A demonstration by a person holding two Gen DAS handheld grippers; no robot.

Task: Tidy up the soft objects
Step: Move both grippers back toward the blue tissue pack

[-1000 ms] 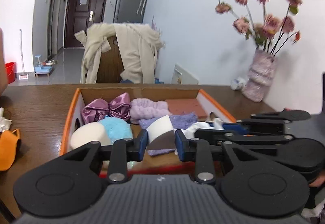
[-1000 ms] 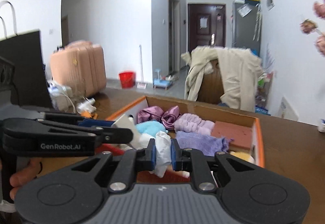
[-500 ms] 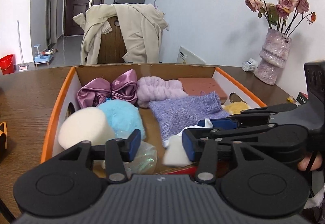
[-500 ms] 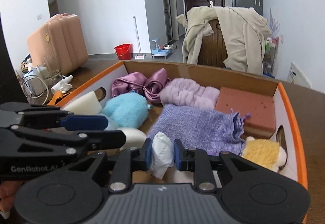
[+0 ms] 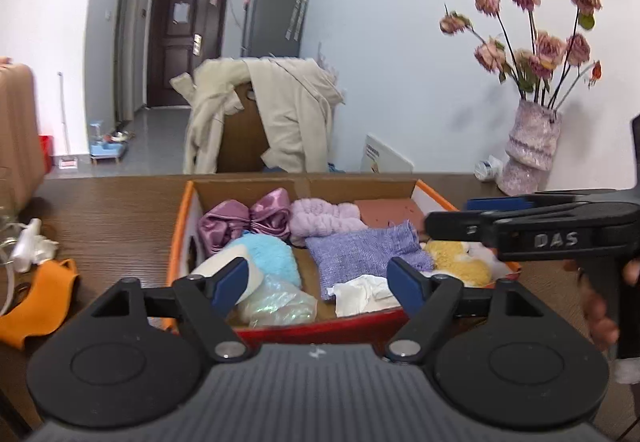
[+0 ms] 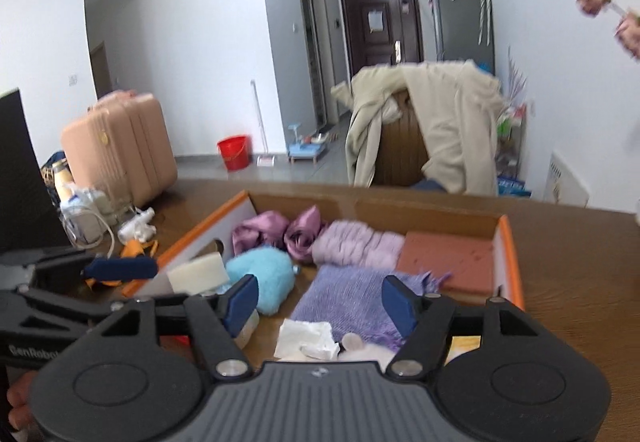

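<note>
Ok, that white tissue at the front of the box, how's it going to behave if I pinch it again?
The white tissue lies crumpled and thin, so it probably flops and weighs almost nothing. Its creased folds suggest it crushes flat and could tear if tugged.

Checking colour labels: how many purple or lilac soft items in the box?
3: satin bow back left, fluffy lilac piece back centre, knit cloth in the middle. More may be hidden underneath.

Cardboard box (image 5: 404,187) on table (image 5: 112,209). Inside: bow (image 5: 244,219) rear left, sponge block (image 5: 390,209) rear right, knit cloth (image 5: 364,250) centre, tissue (image 5: 362,294) front. Vase (image 5: 528,153) right of box; chair (image 5: 240,137) behind.
</note>
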